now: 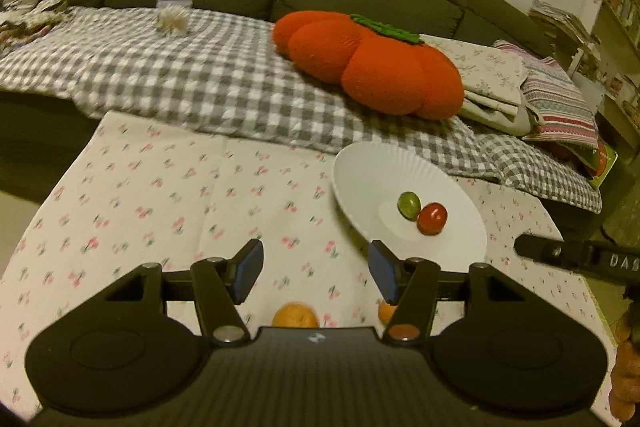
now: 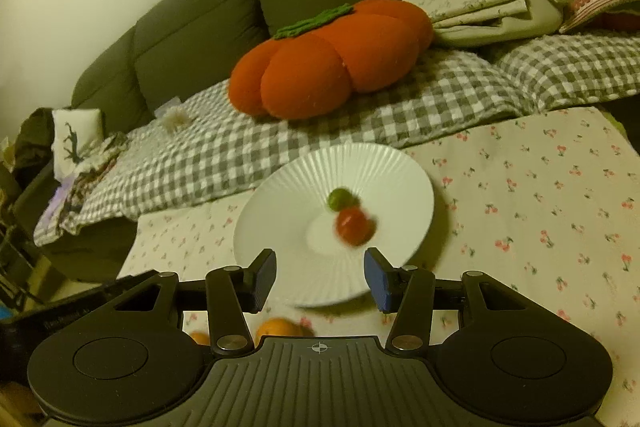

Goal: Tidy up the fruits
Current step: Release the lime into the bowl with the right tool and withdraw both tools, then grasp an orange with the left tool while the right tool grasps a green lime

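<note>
Beside plate (image 1: 472,247), right gripper's arm (image 1: 576,255)

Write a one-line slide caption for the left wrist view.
Left gripper, jaws open and empty, above the cherry-print tablecloth; two oranges near it, a white plate holding green and red fruits.

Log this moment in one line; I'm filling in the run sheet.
left gripper: open, empty | right gripper: open, empty | plate: green fruit, red fruit | oranges: on cloth
</note>
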Demonstrator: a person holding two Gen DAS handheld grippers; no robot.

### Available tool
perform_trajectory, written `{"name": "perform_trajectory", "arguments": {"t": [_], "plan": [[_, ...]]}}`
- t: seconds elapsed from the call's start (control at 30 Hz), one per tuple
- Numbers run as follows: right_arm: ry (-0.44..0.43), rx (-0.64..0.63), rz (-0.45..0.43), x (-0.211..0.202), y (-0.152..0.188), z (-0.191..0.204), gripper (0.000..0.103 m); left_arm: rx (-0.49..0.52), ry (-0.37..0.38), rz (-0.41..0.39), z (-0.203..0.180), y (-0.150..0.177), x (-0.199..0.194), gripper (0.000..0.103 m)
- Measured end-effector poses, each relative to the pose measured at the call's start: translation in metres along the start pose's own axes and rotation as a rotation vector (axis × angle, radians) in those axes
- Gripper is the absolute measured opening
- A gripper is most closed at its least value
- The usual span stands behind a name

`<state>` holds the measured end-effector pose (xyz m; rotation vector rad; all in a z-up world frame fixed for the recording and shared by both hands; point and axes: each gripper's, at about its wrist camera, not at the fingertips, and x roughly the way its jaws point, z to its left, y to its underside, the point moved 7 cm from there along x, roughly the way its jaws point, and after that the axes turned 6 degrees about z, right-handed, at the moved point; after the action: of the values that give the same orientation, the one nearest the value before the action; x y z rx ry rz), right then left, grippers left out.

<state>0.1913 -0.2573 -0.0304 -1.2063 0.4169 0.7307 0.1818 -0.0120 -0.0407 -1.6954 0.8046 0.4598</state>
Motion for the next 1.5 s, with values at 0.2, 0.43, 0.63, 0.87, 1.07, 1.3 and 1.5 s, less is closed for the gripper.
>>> {"name": "perform_trajectory", "arguments": {"t": [0.2,0.43,0.63,0.87,1.07,1.3,1.5], "plan": [[-0.043,-0.014,-0.018,-0.019,0.013,0.021,0.052,-0.005,-0.033,0.039,0.009,0.032,-0.018,0.063],[-0.057,-0.026,0.030,-0.032,0.056,0.037,0.052,-0.007,-0.048,0.080,0.005,0.063,-0.031,0.071],[-0.027,-0.058,0.036,-0.037,0.071,0.041,0.055,0.007,-0.119,0.082,0.016,0.070,-0.028,0.079],[-0.015,-0.085,0.062,-0.028,0.078,0.039,0.059,-0.064,-0.148,0.077,0.041,0.062,-0.026,0.080],[-0.018,-0.076,0.101,-0.017,0.084,0.033,0.060,-0.170,-0.155,0.081,0.063,0.062,-0.016,0.079],[-0.004,-0.094,0.151,-0.001,0.095,0.033,0.060,-0.129,-0.164,0.130,0.055,0.072,0.007,0.077],[0.016,-0.092,0.201,0.017,0.106,0.030,0.059,-0.098,-0.186,0.128,0.053,0.072,0.018,0.069]]}}
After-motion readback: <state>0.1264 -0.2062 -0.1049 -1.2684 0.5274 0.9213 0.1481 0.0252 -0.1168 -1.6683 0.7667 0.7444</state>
